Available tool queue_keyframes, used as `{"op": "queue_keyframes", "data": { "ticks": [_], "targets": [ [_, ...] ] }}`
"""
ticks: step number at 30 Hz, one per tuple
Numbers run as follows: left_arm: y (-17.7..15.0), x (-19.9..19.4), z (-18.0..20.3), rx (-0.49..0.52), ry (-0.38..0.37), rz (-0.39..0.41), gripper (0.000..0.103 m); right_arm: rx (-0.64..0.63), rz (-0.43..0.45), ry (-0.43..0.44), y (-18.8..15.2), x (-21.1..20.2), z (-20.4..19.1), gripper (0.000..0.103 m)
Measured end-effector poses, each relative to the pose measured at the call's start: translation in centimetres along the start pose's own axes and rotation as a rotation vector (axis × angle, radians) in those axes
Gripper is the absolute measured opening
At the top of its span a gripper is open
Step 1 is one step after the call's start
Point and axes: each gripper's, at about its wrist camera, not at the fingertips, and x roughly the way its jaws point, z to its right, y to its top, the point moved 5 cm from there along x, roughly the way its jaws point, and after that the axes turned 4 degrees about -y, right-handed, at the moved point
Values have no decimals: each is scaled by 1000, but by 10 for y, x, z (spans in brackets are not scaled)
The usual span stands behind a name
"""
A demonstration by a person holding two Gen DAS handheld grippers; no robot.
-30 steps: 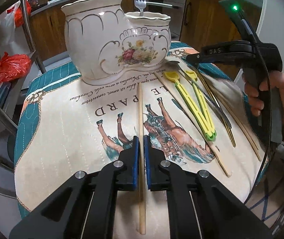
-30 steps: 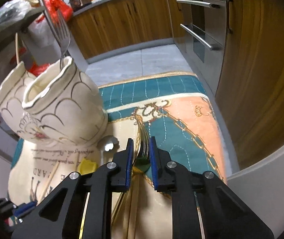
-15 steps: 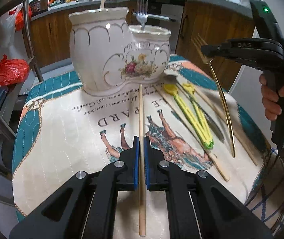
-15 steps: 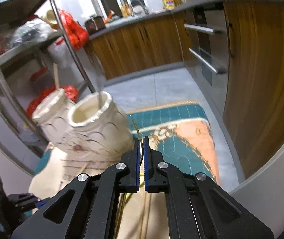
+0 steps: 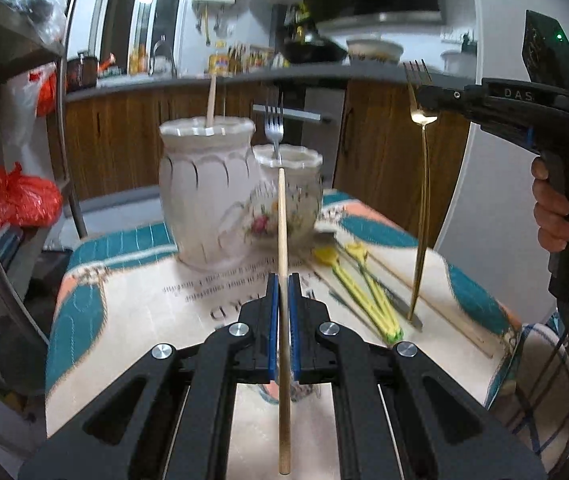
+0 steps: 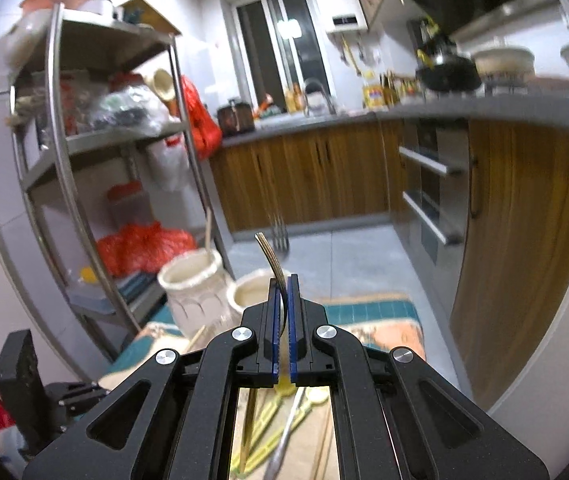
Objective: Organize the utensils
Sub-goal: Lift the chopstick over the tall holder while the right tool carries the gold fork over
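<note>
My left gripper (image 5: pixel 283 280) is shut on a wooden chopstick (image 5: pixel 282 240), lifted off the table and pointing toward the white ceramic holder (image 5: pixel 208 192). The holder's tall part holds another chopstick (image 5: pixel 211 98); its lower part (image 5: pixel 290 196) holds a silver fork (image 5: pixel 274 130). My right gripper (image 6: pixel 283 284) is shut on a gold fork (image 6: pixel 272 262); in the left wrist view that gold fork (image 5: pixel 422 200) hangs upright, tines up, from the right gripper (image 5: pixel 430 104) above the table's right side. Yellow tongs (image 5: pixel 358 292), a knife and more chopsticks lie on the cloth below it.
A patterned cloth (image 5: pixel 132 312) covers the small table. A metal shelf rack (image 6: pixel 84 184) with red bags stands left of the table. Wooden kitchen cabinets (image 6: pixel 304 176) and an oven (image 6: pixel 428 184) stand behind. A person's hand (image 5: pixel 556 208) grips the right tool.
The right gripper shut on the gold fork and raised it from the cloth until it hangs upright. The left gripper lifted and tilted the chopstick up off the table.
</note>
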Motion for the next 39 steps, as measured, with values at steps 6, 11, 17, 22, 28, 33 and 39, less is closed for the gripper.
{"op": "queue_keyframes", "data": {
  "ticks": [6,11,17,22,28,33,39],
  "targets": [
    [21,-14,-9,-28,1,106,5,-40,108,-11,32,-8,-14,4],
    [53,-25,-21,-29,4,184,5,-5,142,4,54,3,-14,4],
    [112,-17,-49,-72,-17,277,5,15,182,-13,77,27,-11,4],
    [143,7,-74,-140,-31,307,5,79,204,-13,89,44,-1,4],
    [158,44,-93,-200,-41,311,5,130,270,-58,98,52,12,4],
    [160,63,-107,-254,-24,329,5,153,298,-105,97,62,23,4],
    [157,74,-104,-209,19,332,5,121,251,-123,80,83,24,4]
  ]
}}
